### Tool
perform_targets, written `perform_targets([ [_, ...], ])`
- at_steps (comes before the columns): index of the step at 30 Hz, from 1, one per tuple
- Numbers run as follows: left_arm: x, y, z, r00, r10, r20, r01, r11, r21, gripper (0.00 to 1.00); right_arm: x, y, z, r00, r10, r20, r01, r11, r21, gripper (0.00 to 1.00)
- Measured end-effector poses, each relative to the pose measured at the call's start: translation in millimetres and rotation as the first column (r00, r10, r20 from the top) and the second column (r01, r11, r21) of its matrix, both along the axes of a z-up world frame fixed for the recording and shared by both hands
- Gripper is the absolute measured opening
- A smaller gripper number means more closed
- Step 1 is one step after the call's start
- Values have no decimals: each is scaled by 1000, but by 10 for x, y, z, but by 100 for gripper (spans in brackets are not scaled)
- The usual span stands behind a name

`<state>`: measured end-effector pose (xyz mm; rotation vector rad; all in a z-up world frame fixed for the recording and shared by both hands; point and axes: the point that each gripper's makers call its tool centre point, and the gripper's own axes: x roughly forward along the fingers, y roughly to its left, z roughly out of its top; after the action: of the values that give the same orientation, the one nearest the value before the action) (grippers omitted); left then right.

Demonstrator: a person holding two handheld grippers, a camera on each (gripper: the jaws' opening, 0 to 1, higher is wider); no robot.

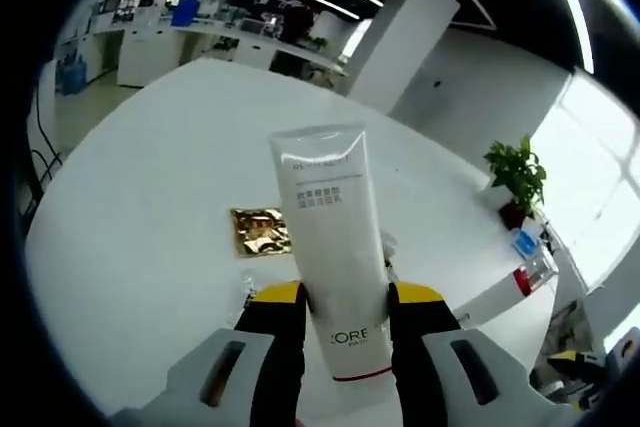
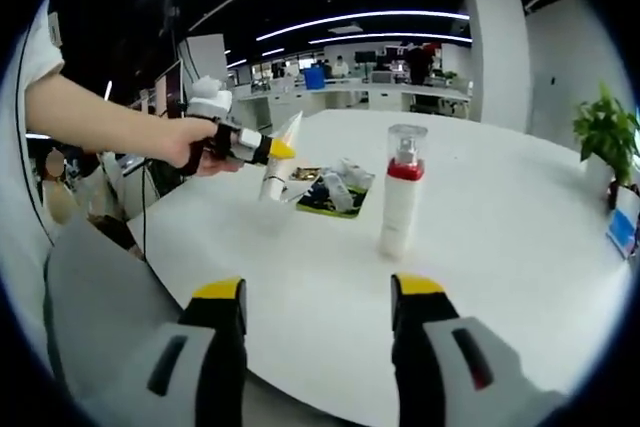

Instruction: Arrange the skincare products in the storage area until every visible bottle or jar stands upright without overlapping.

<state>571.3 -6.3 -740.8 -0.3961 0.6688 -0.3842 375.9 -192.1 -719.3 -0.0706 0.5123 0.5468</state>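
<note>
My left gripper (image 1: pixel 345 312) clamps white tube (image 1: pixel 328 247), pointing 12 o'clock. Right gripper (image 2: pixel 318 309) wide open, empty; spray bottle (image 2: pixel 400 192) upright at 12.

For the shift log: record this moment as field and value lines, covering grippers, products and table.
left gripper: shut on white tube, held up off the table
right gripper: open, holding nothing, above the table edge
spray bottle: upright, red collar, clear cap, standing alone
gold tray: on the table, small items on it
table: white, round
potted plant: at the far table edge
</note>
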Motion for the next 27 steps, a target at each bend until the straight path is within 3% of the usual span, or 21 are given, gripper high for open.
perform_targets([
  [8,-232,-67,187,999,-24,47,26,999,-21,29,-21,6,7,1000,11,8,-11,1000,3,58],
  [15,-507,-124,293,996,-48,76,50,999,-20,29,-5,-73,62,999,-31,-7,32,996,82,58],
  [27,-900,-222,453,992,-69,109,74,996,-48,29,-44,-17,177,1000,-6,-11,7,993,114,57],
])
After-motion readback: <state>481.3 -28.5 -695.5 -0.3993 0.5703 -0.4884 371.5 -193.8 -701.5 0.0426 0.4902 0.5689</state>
